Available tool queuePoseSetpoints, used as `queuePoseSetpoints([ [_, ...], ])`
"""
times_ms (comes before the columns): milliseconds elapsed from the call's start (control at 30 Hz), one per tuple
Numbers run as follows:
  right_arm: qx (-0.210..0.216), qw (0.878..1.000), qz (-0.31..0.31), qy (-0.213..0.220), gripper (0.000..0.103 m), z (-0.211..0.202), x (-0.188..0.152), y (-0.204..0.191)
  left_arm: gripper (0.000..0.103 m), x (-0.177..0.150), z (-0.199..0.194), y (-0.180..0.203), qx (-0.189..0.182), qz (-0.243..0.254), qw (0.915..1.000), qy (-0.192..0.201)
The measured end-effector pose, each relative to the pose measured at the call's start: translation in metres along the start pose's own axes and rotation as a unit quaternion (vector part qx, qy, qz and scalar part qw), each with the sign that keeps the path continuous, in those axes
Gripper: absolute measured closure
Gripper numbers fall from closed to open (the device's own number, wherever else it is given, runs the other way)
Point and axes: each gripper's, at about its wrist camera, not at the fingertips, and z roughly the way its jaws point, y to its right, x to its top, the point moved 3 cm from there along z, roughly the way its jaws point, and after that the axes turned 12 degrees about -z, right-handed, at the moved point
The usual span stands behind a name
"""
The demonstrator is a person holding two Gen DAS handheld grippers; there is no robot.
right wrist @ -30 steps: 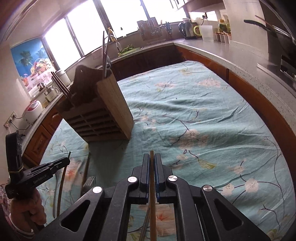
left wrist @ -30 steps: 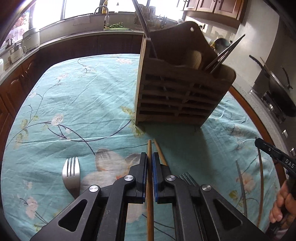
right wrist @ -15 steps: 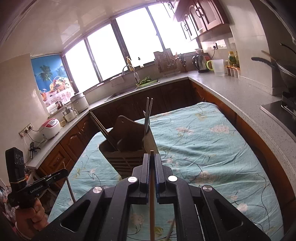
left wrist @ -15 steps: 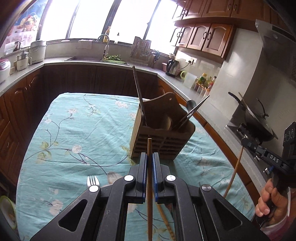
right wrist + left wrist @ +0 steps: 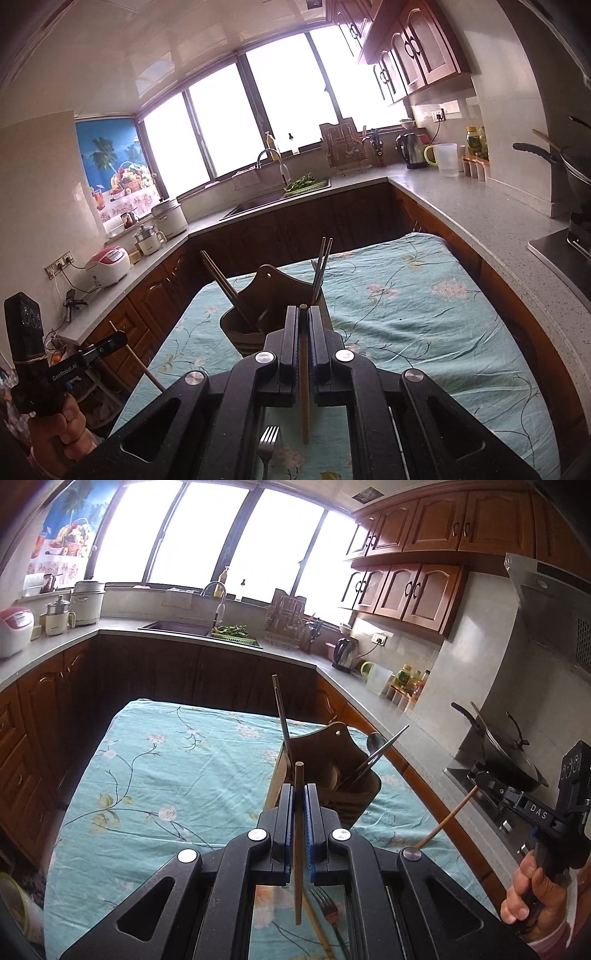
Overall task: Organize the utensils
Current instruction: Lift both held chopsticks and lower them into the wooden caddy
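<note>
- Both claws have risen since a second ago: the wooden utensil holder (image 5: 325, 771), which filled the view then, now sits lower and farther off on the table (image 5: 155, 760).
- The left claw (image 5: 299, 812) is clamped on a wooden chopstick (image 5: 298, 849), held upright just in front of the holder.
- The right claw (image 5: 303, 336) grips its own chopstick (image 5: 304, 391) the same way, also before the holder (metal chopsticks (image 5: 320, 269) already stand in it).
- A fork (image 5: 267, 445) lies on the table on the near side of the holder, below the right claw; another fork (image 5: 327, 904) and a loose chopstick (image 5: 317, 928) lie under the left claw.
</note>
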Motion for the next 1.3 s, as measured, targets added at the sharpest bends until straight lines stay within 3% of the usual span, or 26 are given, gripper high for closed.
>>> queuePoseSetpoints([
  [333,0.003,1.0,-0.008,0.025,0.098,-0.003,0.021,-0.003,0.1,0.016,0.006,0.004,-0.003,0.003,0.9996,0.029],
  [867,-0.014,0.994,0.0,0.113,0.098,0.014,0.103,0.001,0.1,0.08,0.042,0.024,-0.017,0.01,0.9934,0.113],
  [1033,-0.02,0.994,0.01,0.102,0.098,0.04,0.097,0.01,0.1,0.078,0.079,0.016,-0.008,-0.001,0.9929,0.118],
  [1300,-0.019,0.998,0.033,0.051,0.098,0.083,0.057,0.022,0.1,0.059,0.133,0.0,0.005,-0.018,0.9951,0.097],
])
